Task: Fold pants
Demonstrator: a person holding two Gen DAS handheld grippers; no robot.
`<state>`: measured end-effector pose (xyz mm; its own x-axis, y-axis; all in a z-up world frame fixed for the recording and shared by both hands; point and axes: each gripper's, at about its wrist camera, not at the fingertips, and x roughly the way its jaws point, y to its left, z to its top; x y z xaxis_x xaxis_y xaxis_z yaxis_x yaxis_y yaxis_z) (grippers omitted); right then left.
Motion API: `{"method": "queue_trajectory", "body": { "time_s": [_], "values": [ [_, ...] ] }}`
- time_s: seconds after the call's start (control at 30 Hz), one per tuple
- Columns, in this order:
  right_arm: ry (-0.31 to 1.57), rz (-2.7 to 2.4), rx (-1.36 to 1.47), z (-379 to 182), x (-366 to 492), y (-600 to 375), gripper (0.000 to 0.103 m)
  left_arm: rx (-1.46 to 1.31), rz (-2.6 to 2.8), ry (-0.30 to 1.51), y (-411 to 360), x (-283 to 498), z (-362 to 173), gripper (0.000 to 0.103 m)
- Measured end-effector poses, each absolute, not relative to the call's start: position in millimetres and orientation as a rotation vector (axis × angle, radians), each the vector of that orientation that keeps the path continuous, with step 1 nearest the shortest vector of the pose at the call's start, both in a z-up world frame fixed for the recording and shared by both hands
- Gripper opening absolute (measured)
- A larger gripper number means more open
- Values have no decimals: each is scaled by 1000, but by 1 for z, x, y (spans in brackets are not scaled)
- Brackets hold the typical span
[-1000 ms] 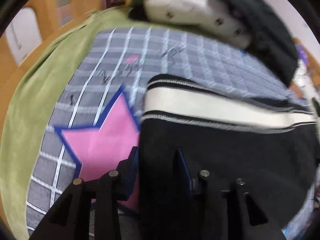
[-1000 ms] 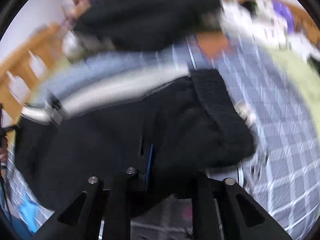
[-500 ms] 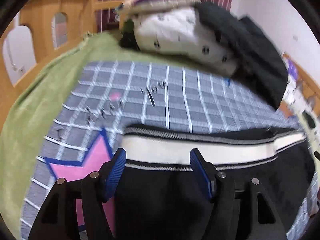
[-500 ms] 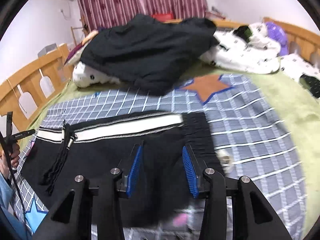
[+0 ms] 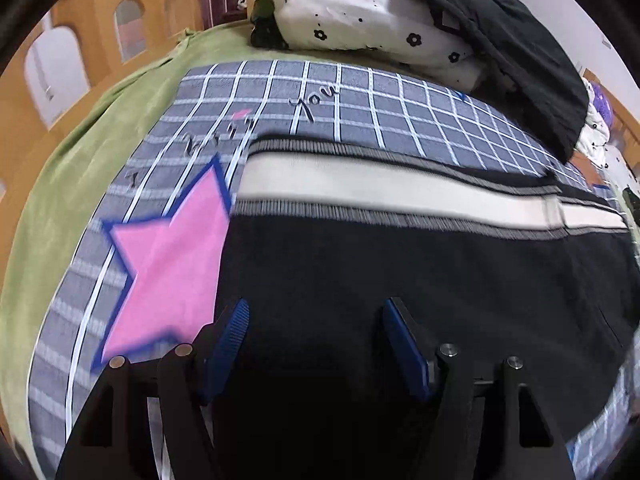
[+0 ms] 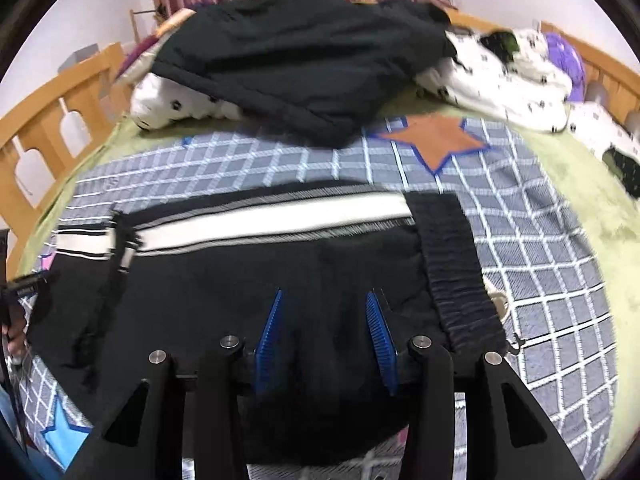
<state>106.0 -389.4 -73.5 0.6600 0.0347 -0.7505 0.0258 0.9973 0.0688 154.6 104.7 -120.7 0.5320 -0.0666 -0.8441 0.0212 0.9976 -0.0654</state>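
Left wrist view first: the left claw is seen spread wide, with nothing pinched between its blue pads. A second ago these pads were much closer together at the edge of the cloth, so the cloth has been let go. The pants are laid flat on the checked blanket, which is spread on the bed. The black cloth is seen right under the claw and past it. The white stripe is run from left to right across the picture, so the long way of the pants is pointed sideways here. The left end of the pants is set just beside the pink star. A spotted quilt and a dark jacket are piled at the far side of the bed, well apart from the pants.

Right wrist view next: the right claw is also seen spread, and nothing is held in it. A second ago the picture was blurred and the cloth was bunched up; now the pants are lying still and flat. It is judged that one fold has just been laid down and a new grip is needed next. The white stripe is again run from side to side. The stretchy waistband is at the right end, turned toward the camera, so the waist is pointed right and the legs left. An orange star is seen farther off on the blanket.
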Motion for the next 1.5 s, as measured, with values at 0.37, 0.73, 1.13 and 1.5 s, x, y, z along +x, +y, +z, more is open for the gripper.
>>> {"method": "queue_trajectory", "body": {
  "time_s": [0.37,0.73,1.13,1.5],
  "values": [
    [786,119,28,-8,56,-306,48,-101,-8,1018,131,51,-87,68],
    [810,294,-71,22,117,-188,47,-414,-67,859,125,76,45,81],
    [946,356,-260,-95,173,-145,24,-98,154,971,123,113,-56,81],
    [987,360,-265,-122,180,-140,22,-54,152,1042,145,128,-109,81]
  ]
}}
